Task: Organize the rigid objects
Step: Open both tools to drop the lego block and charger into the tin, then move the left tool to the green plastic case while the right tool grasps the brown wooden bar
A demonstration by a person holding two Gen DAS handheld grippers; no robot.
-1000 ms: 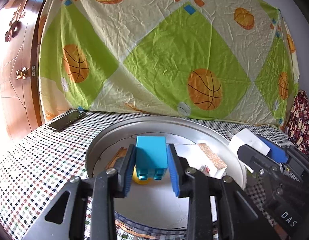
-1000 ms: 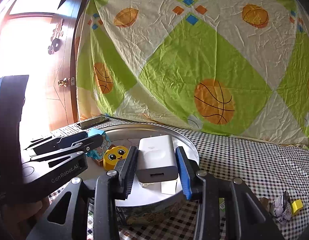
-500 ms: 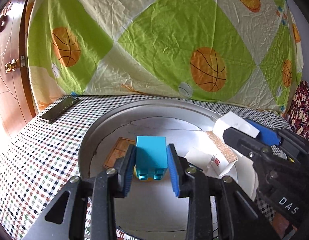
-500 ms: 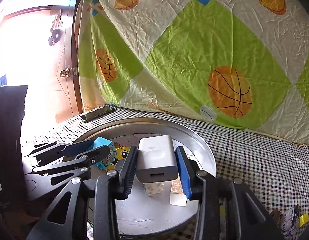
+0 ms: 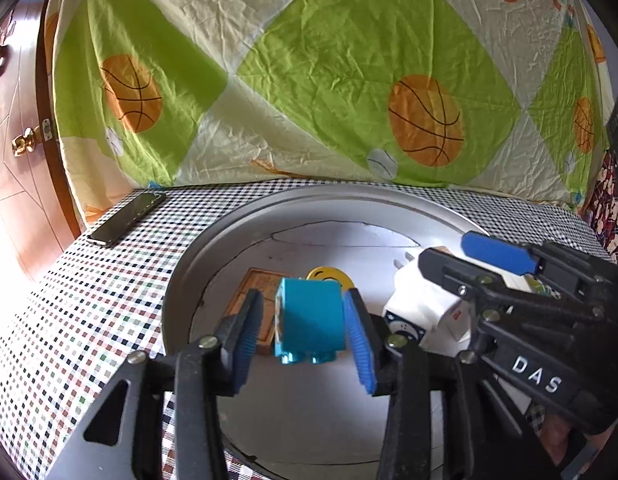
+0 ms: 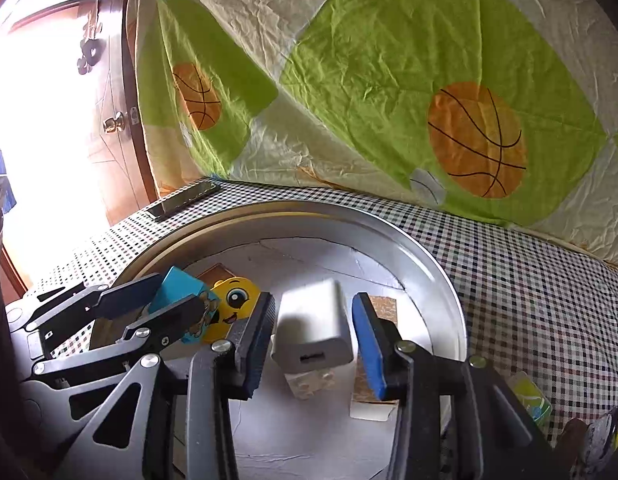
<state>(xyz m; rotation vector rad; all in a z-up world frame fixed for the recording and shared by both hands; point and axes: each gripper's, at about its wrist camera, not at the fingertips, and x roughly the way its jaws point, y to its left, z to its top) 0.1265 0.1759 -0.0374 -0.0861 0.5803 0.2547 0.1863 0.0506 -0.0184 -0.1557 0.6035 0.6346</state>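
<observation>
In the left wrist view my left gripper (image 5: 303,298) hangs low over the round metal tray (image 5: 213,240). Its jaws are opening around a blue toy block (image 5: 309,324). The block sits tilted and a gap shows at the left pad (image 5: 245,336). In the right wrist view my right gripper (image 6: 313,300) is also opening. A white charger (image 6: 313,328), blurred and tilted, lies loose between its pads above a small white brick (image 6: 309,384). Each gripper shows in the other's view: the right gripper (image 5: 465,260) by the charger (image 5: 421,304), the left gripper (image 6: 179,292) around the block (image 6: 177,288).
In the tray (image 6: 429,256) lie a yellow smiley toy (image 6: 233,304), a wooden tile (image 5: 257,284) and a cork piece (image 6: 383,306). A phone (image 5: 127,218) lies on the checked tablecloth at the far left. Small wrappers (image 6: 529,396) sit right of the tray. A basketball-print sheet hangs behind.
Both grippers have come forward and lower over the tray. Their jaws have widened, so the blue block and the white charger are no longer pinched.
</observation>
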